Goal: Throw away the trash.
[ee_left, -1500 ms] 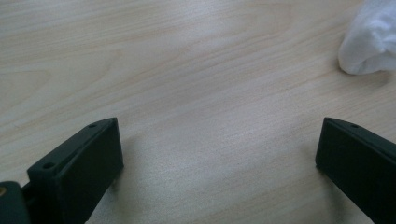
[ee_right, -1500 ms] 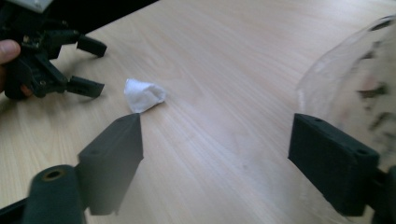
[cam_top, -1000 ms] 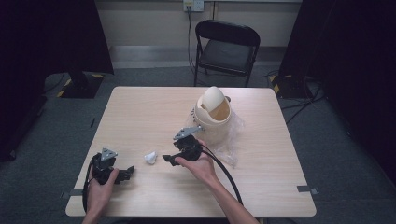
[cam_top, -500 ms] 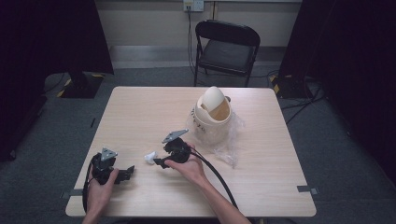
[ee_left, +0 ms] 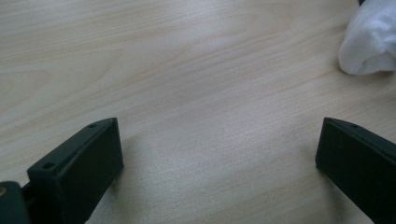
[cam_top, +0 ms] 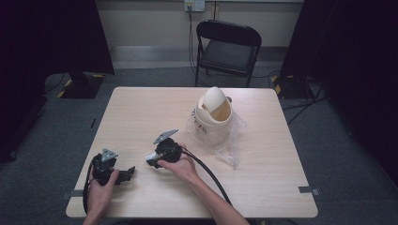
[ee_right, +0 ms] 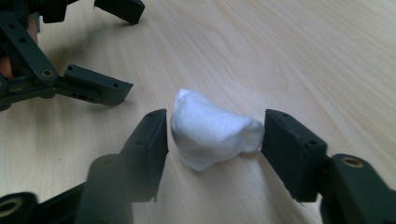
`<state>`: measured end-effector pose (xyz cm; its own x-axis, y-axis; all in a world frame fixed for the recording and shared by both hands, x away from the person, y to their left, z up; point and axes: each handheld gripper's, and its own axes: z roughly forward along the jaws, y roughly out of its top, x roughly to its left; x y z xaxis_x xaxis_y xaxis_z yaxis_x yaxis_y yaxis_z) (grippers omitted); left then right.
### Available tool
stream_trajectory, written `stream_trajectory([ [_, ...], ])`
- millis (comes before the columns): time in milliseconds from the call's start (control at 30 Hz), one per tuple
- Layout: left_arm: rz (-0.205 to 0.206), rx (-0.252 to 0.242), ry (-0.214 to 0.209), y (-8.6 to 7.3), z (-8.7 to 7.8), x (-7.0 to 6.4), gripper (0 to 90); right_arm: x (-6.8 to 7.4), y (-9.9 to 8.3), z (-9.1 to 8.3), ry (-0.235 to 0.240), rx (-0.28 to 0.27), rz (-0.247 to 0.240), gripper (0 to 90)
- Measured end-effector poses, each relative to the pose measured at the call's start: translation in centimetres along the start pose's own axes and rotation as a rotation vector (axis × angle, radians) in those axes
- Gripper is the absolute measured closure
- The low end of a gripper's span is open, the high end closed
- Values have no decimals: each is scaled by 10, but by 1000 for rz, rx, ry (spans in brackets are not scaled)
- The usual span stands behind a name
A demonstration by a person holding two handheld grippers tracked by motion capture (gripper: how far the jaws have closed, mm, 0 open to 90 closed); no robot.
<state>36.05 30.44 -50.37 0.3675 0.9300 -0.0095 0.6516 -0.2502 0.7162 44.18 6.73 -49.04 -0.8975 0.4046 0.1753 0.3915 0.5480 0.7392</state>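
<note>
On the wooden table, the crumpled white tissue wad lies between the spread jaws of the right gripper, not yet clamped, while the left gripper rests nearby with its jaws wide apart on bare wood.

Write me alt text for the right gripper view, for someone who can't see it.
A crumpled white tissue wad lies on a light wooden table, between the two open black jaws of the right gripper, which bracket it closely but are not clamped on it. The left gripper, jaws also open, rests on the table at upper left.
</note>
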Motion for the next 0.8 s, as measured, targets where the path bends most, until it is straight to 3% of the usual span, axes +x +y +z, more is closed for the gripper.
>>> stream_trajectory([
  [333,0,0,0,0,0,0,1,-2,0,0,20,-9,19,628],
  [800,0,0,0,0,0,0,1,2,-1,-19,-13,-52,19,734],
])
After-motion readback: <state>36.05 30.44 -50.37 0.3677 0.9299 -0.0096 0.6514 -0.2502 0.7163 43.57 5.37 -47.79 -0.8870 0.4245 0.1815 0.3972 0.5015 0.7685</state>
